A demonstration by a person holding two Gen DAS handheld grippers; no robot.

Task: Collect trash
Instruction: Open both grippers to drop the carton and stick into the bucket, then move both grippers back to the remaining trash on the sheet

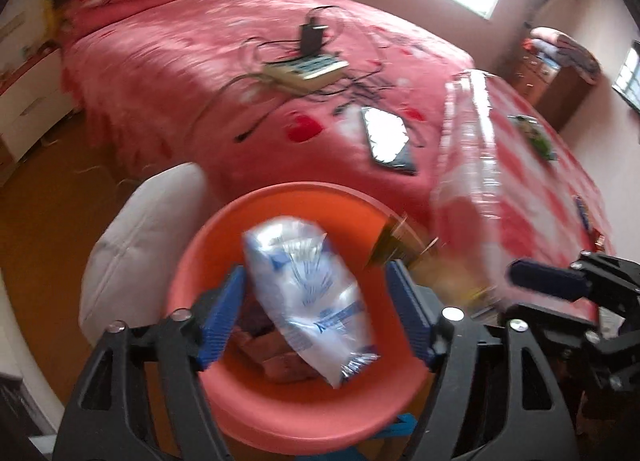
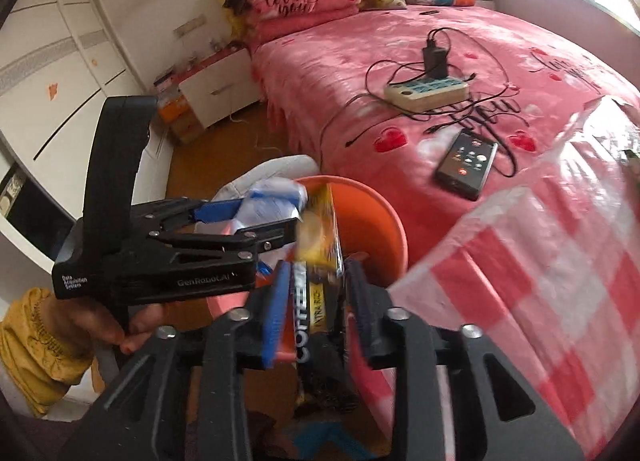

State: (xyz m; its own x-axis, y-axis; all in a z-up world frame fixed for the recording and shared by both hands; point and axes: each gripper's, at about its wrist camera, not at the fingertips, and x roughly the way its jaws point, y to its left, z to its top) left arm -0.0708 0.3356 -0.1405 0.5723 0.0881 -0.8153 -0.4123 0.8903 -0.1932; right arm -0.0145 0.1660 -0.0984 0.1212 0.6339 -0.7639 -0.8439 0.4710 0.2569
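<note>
Both tongs (image 1: 316,317) (image 2: 316,313) hover over orange bin (image 1: 280,413), spread.

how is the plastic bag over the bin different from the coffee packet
The plastic bag is clear with blue print, crumpled and soft; the coffee packet is black and yellow, flatter and stiffer. The bag lies loose between the open left gripper, while the right gripper's fingers flank the packet. Both are over the orange bin.

Glossy, crinkled clear plastic bag (image 1: 308,297) w/ blue print in a smooth orange plastic bin (image 1: 280,413); shiny printed foil coffee sachet (image 2: 316,293) btwn ribbed blue pads (image 2: 276,313) on matt black plastic frames w/ metal rivets; soft pink cloth bedspread (image 2: 340,61); glass-fronted phone (image 2: 466,163).
</note>
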